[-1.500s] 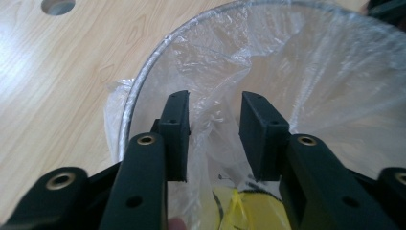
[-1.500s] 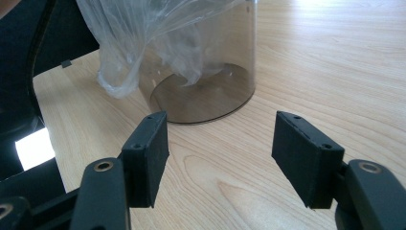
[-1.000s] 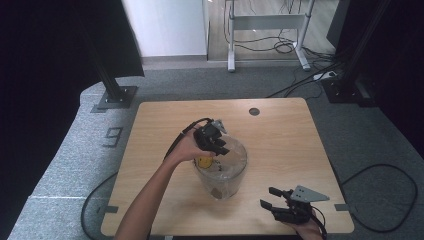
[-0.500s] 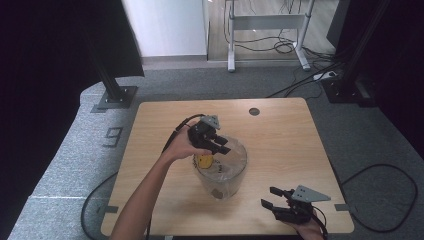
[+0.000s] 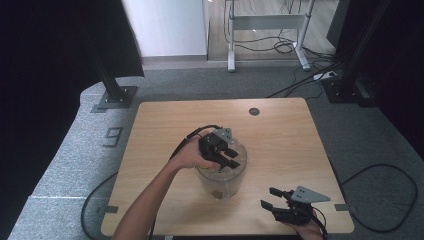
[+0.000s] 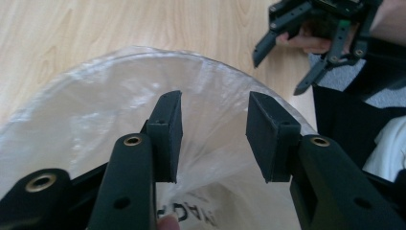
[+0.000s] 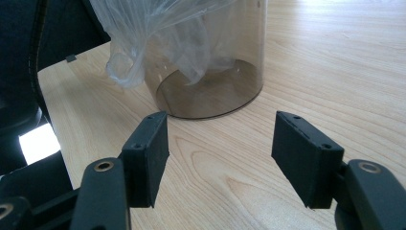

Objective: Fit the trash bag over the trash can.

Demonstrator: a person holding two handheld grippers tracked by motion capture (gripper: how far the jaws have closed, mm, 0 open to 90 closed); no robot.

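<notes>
A clear round container (image 5: 223,176) lined with a thin plastic bag (image 6: 95,120) stands mid-table. My left gripper (image 5: 233,159) hovers over its mouth, open, with nothing between the jaws; the left gripper view looks down into the bag past the left gripper (image 6: 215,100). A small brownish thing (image 5: 216,192) lies low inside the container. My right gripper (image 5: 268,197) rests near the table's front edge, right of the container, open and empty. In the right gripper view, the right gripper (image 7: 220,120) faces the container's base (image 7: 210,86), and loose bag plastic (image 7: 143,43) hangs over its side.
The wooden table (image 5: 280,130) has a round dark grommet (image 5: 254,111) near its far edge. A cable (image 5: 187,139) trails from the left gripper toward the person's arm. Grey floor mats surround the table, and a black stand base (image 5: 117,97) sits at the far left.
A yellow piece that sat in the left gripper's jaws is gone from them; a small brownish thing now lies low in the container. The left gripper has shifted slightly. The right gripper has stayed put.
</notes>
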